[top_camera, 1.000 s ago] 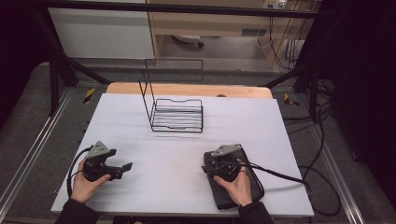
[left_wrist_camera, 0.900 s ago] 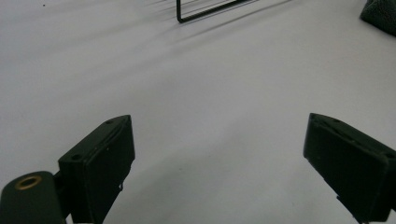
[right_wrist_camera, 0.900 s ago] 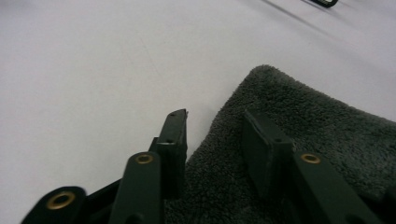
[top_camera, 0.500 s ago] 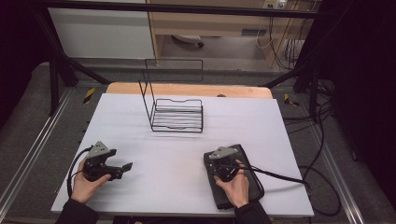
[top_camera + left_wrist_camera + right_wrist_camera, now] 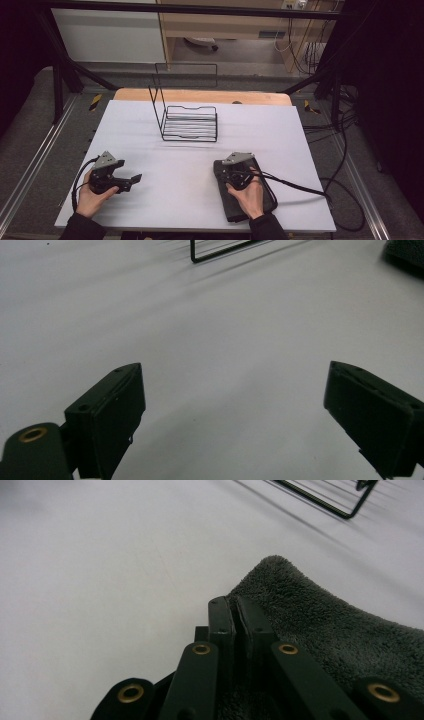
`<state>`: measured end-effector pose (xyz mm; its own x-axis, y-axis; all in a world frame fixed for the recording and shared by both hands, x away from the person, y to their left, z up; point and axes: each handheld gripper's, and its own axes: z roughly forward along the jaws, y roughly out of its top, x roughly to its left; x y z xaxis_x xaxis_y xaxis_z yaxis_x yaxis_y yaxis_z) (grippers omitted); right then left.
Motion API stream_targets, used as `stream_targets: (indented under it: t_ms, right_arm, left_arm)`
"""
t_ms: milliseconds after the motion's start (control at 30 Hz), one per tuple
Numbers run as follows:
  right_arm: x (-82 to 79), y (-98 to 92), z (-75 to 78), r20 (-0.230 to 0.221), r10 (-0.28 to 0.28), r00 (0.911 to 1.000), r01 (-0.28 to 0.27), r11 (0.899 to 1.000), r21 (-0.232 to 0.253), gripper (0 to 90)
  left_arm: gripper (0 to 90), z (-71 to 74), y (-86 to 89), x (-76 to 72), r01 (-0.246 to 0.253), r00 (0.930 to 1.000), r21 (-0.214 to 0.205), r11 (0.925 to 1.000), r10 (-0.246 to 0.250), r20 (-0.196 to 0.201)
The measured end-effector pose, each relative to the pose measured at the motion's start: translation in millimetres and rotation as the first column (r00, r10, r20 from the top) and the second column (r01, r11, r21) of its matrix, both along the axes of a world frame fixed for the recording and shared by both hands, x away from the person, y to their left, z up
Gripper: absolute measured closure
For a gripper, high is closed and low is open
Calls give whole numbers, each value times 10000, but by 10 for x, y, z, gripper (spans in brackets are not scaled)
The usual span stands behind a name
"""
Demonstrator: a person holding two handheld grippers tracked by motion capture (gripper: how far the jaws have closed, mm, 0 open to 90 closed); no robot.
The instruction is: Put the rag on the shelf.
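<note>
A dark grey towel lies folded on the white table at the front right. My right gripper rests on the towel's far left corner. In the right gripper view its jaws stand together with the fluffy towel edge pinched between them. They have just been closing. My left gripper sits at the front left, held low over the table. In the left gripper view the left gripper has its jaws wide apart with only bare white surface between them.
A black wire rack with a tall wire back stands at the middle rear of the table; its corner shows as the rack and the rack. A cable trails right from the right gripper. A wooden strip edges the far side.
The right gripper's jaws have closed on the towel's corner, with the hand shifting slightly. The left gripper has kept still.
</note>
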<state>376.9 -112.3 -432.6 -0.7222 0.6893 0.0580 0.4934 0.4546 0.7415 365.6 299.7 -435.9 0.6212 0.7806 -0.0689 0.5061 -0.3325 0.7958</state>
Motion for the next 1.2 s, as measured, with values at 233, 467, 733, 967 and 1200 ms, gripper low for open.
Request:
stream_targets:
  t_ms: [233, 467, 733, 967, 1200]
  right_arm:
    - [121, 220, 18, -11, 158, 9999, -158, 9998, 90, 864]
    - [226, 474, 37, -30, 293, 9996, -293, 9994, 187, 863]
    - [322, 789, 9, -218, 341, 9992, -337, 9993, 161, 864]
    - [358, 953, -58, -200, 517, 9985, -515, 9986, 73, 855]
    - [332, 937, -29, -46, 879, 9961, -874, 9936, 713, 633]
  left_arm:
    - [96, -2, 5, 2, -3, 10000, 13, 10000, 3, -6]
    - [97, -3, 3, 3, 5, 10000, 33, 10000, -5, -16]
    - [97, -2, 1, 4, 36, 10000, 78, 10000, -36, -12]
    - [97, -6, -13, 5, 98, 9999, 136, 9999, -97, -47]
    - [90, -5, -47, -3, 171, 9998, 204, 9996, -169, -96]
